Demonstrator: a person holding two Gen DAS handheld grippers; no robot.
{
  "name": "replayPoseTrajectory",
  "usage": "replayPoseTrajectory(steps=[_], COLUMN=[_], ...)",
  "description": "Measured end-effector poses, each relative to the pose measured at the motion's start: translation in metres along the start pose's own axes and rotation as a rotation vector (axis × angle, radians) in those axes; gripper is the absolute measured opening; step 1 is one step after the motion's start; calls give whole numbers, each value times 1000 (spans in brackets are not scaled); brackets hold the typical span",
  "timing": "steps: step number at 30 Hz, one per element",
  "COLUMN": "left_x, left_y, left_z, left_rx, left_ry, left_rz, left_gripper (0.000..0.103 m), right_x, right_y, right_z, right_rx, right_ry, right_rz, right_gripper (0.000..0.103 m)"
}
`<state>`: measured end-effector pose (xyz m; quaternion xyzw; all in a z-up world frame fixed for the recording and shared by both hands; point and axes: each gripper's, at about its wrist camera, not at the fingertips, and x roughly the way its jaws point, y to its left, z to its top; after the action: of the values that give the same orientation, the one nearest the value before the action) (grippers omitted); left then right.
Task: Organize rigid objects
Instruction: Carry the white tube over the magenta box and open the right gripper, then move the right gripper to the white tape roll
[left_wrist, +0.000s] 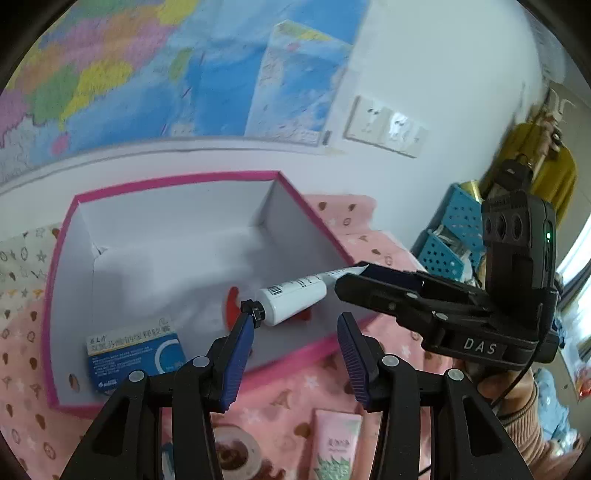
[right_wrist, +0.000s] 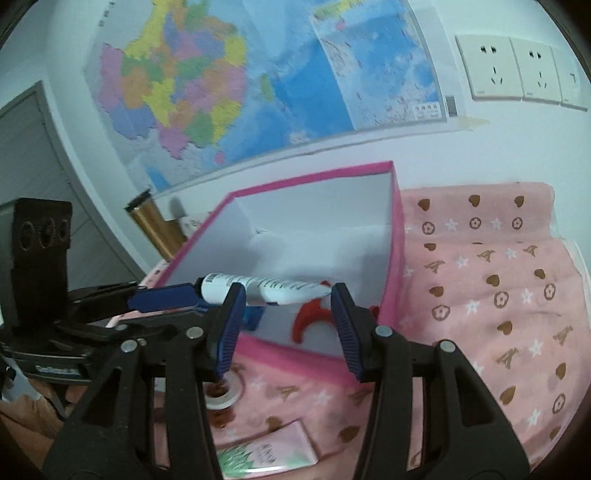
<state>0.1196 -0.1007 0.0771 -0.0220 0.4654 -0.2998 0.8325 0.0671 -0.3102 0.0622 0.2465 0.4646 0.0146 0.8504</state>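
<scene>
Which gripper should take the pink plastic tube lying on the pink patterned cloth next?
Right, probably. The right gripper is open and empty, and the pink plastic tube lies under its finger gap. Seen from the left gripper, it sits off-centre under one finger.

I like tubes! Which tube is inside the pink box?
The white tube with the black cap lies in the box. The pink tube lies outside on the cloth.
</scene>
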Motion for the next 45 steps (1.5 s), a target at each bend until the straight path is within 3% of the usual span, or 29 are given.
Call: replayPoseTrajectory(steps=[5, 10, 14, 20, 32, 45], left_x=[19, -10, -39, -54, -36, -30], left_y=[8, 12, 17, 27, 43, 58], left_z=[0, -15, -32, -66, -116, -145], left_rx=[-1, 13, 25, 4, -55, -98], left_ry=[43, -42, -96, -78, 32, 79], left_rz=[15, 46, 28, 57, 84, 131], left_gripper=[47, 47, 50, 50, 50, 50], right_x=[14, -7, -27, -20, 26, 76], right_y=[-6, 9, 31, 59, 69, 72], right_z=[-3, -10, -23, -50, -76, -90], right_rx=[22, -27, -90, -160, -115, -110], right_ry=[10, -43, -52, 45, 197, 337], right_rz=[-29, -50, 22, 97, 150, 109], right_gripper=[51, 51, 51, 51, 51, 51])
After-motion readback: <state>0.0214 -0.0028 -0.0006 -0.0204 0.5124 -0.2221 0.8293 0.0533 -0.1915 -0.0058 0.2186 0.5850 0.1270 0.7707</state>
